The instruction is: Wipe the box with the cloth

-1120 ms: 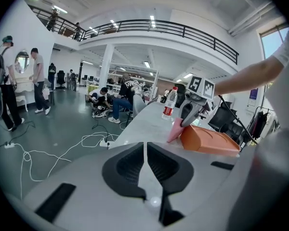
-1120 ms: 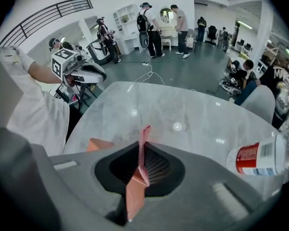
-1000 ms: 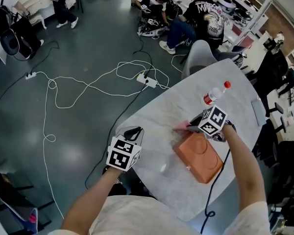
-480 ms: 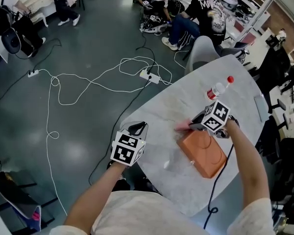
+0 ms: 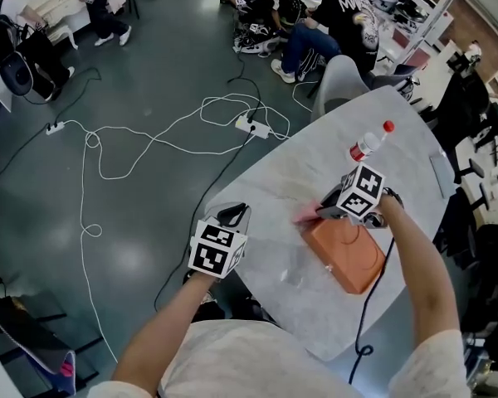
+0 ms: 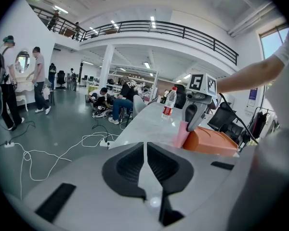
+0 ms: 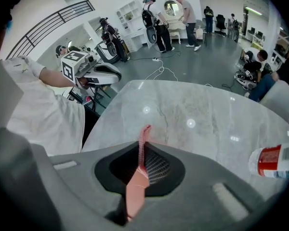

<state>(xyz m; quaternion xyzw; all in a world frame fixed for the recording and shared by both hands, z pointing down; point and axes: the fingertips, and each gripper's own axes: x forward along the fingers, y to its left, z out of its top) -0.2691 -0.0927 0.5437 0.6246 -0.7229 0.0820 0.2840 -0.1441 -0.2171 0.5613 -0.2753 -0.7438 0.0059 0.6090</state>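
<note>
An orange box (image 5: 347, 254) lies flat on the marble table (image 5: 274, 191), also seen in the left gripper view as the orange box (image 6: 212, 142). My right gripper (image 5: 324, 213) is shut on a pink cloth (image 5: 306, 218) at the box's upper left corner; the cloth (image 7: 141, 150) stands pinched between the jaws and the cloth (image 6: 182, 134) hangs against the box's end. My left gripper (image 5: 234, 217) hovers at the table's left edge, shut with nothing in it, its jaws pressed together (image 6: 145, 154).
A plastic bottle with red cap (image 5: 367, 146) lies on the table beyond the box. A grey chair (image 5: 342, 81) stands at the far edge. White cables and a power strip (image 5: 253, 128) trail over the floor. People sit on the floor (image 5: 315, 23) farther off.
My right gripper with the cloth has shifted slightly along the box's upper left corner. The left gripper has drifted a little right toward the table edge.
</note>
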